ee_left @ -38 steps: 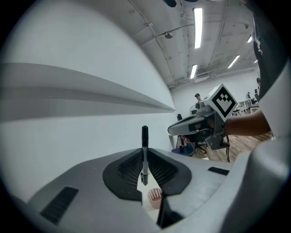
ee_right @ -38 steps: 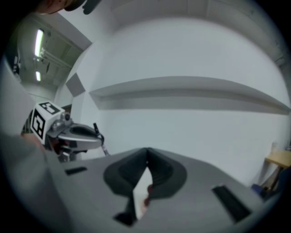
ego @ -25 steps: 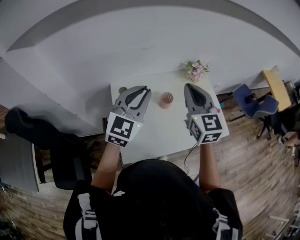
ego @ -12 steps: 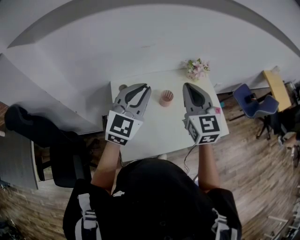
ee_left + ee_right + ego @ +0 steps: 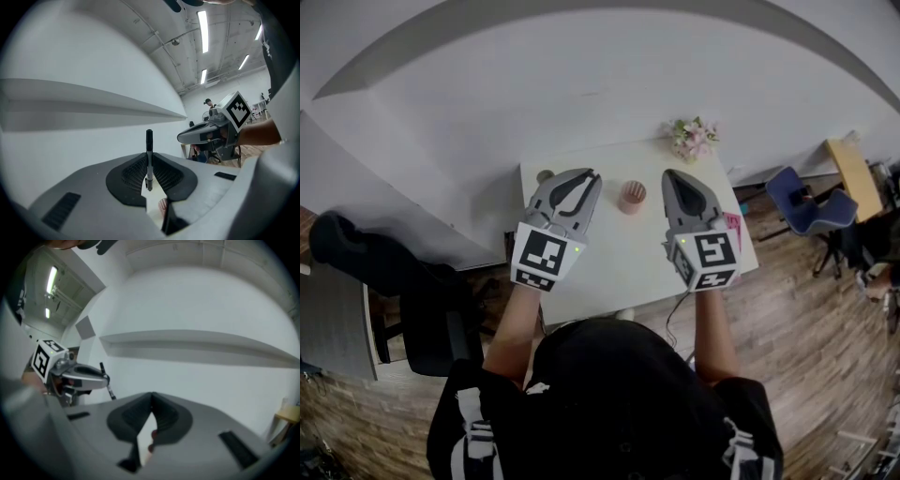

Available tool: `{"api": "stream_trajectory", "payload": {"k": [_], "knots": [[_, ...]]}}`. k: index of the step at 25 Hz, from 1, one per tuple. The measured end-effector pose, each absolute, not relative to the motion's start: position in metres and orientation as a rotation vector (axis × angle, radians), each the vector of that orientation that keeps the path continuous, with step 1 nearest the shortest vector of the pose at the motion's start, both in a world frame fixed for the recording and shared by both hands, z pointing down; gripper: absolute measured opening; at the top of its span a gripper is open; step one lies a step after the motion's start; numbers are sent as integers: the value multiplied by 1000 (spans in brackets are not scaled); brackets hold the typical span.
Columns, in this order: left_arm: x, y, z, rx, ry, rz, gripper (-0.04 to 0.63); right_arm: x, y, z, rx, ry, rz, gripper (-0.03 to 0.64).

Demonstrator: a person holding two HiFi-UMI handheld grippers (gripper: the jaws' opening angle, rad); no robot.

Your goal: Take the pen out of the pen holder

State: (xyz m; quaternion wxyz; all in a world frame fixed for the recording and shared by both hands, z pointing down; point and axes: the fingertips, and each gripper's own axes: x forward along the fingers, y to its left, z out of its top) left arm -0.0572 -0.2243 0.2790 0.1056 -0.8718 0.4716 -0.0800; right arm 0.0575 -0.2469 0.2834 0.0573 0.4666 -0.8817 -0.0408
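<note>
While left gripper jaws clamp upright pen, right gripper jaws pressed together, empty; pen indistinct in head view.

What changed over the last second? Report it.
The right gripper drifted slightly left, toward the pink ribbed pen holder, jaws shut and empty. The left gripper stayed put, clamped on the slim black-and-silver pen. The holder sat unmoved on the white table.
</note>
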Motion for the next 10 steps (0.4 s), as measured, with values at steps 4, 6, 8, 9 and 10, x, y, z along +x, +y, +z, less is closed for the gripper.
{"api": "stream_trajectory", "payload": {"k": [4,6,8,9,10], "knots": [[-57,-226,279,-2572,1388,-234,57,57,-248,285,1413,-2671,-121,34],[-56,-226,280,-2574,1386,-234,57,57,-248,285,1413,-2672,-119,34],[-56,-225,280,-2575,1384,-237,57,57,-248,285,1412,-2673,-119,34],[-56,-225,280,-2575,1384,-238,57,57,-248,285,1410,-2673,-119,34],[-56,-225,280,-2575,1383,-239,57,57,-248,285,1409,-2673,-119,34]]}}
